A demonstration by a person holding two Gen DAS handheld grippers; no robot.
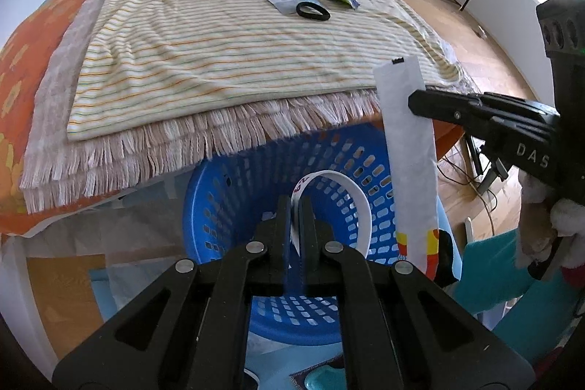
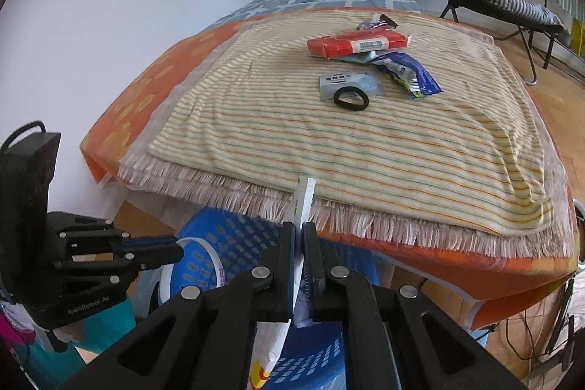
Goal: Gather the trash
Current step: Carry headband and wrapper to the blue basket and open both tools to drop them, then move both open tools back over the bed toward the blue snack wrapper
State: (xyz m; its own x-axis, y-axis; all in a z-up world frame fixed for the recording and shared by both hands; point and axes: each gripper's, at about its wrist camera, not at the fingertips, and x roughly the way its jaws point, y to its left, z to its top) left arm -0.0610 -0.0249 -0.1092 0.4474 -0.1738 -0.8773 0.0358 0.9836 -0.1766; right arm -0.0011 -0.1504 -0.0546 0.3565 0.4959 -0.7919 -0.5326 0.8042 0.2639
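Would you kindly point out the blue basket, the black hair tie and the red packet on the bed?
blue basket (image 1: pixel 219 207): left wrist view, inner perforated wall.
black hair tie (image 2: pixel 351 99): right wrist view, its front band.
red packet (image 2: pixel 340 47): right wrist view, its red top face.

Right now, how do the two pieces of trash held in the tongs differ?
The white curved strip in the left tongs is bent into a loop; the long white wrapper in the right tongs hangs flat and straight.

The strip is all white bar a small red print; the wrapper ends in yellow and red print.

The strip sits inside the blue basket; the wrapper reaches above its rim.

Both are pinched in shut tongs.
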